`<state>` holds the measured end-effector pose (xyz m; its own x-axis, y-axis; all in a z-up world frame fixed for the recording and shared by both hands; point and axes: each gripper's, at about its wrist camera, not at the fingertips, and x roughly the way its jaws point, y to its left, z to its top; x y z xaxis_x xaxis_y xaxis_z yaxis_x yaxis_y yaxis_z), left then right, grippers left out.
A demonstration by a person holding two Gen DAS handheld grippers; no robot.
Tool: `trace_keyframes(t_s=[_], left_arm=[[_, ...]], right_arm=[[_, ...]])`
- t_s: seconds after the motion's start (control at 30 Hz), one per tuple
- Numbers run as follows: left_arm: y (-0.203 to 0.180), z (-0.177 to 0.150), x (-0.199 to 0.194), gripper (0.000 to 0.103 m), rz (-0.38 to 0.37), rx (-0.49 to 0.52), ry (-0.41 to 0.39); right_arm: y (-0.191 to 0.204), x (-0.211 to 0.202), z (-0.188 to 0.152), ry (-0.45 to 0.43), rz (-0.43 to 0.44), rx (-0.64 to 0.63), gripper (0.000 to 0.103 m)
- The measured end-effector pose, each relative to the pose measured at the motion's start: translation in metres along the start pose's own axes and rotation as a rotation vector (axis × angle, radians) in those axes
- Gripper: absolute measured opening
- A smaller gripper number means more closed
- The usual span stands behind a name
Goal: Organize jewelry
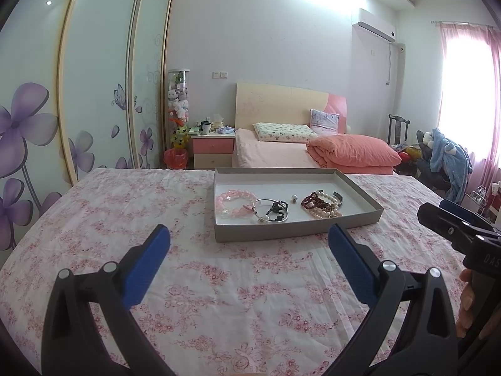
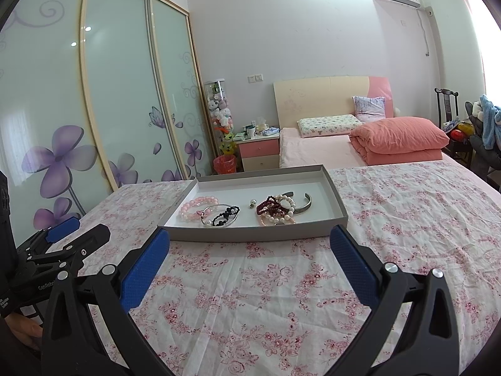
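We hold left gripper (image 1: 249, 241) and right gripper (image 2: 250, 244) above floral cloth (image 2: 313, 297), both spread wide, empty. Jewelry tray (image 2: 244, 235) straight ahead, far of both, long axis left-right; right gripper looks nearer. Bracelets tangled: pink beads (image 2: 194, 208) left, pearl-and-red heap (image 2: 277, 211) right. Clasps hard to make out.

Black plastic left tongs (image 1: 249, 239), right tongs (image 2: 250, 244), textured blue pads (image 2: 142, 271), silver pivot screws
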<state>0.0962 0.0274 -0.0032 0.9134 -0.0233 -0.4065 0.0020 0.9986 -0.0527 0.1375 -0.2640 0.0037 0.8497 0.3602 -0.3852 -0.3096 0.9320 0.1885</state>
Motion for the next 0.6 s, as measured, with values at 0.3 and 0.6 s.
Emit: trace_keyframes(t_s=[0.3, 0.6], left_arm=[[0.0014, -0.0014, 0.001, 0.099, 0.003, -0.001, 0.002], [0.002, -0.0025, 0.0007, 0.099, 0.01, 0.002, 0.0]], right_arm=[[0.0, -0.0001, 0.0, 0.0, 0.0, 0.0, 0.101], [0.0, -0.0004, -0.0001, 0.0, 0.0, 0.0, 0.101]])
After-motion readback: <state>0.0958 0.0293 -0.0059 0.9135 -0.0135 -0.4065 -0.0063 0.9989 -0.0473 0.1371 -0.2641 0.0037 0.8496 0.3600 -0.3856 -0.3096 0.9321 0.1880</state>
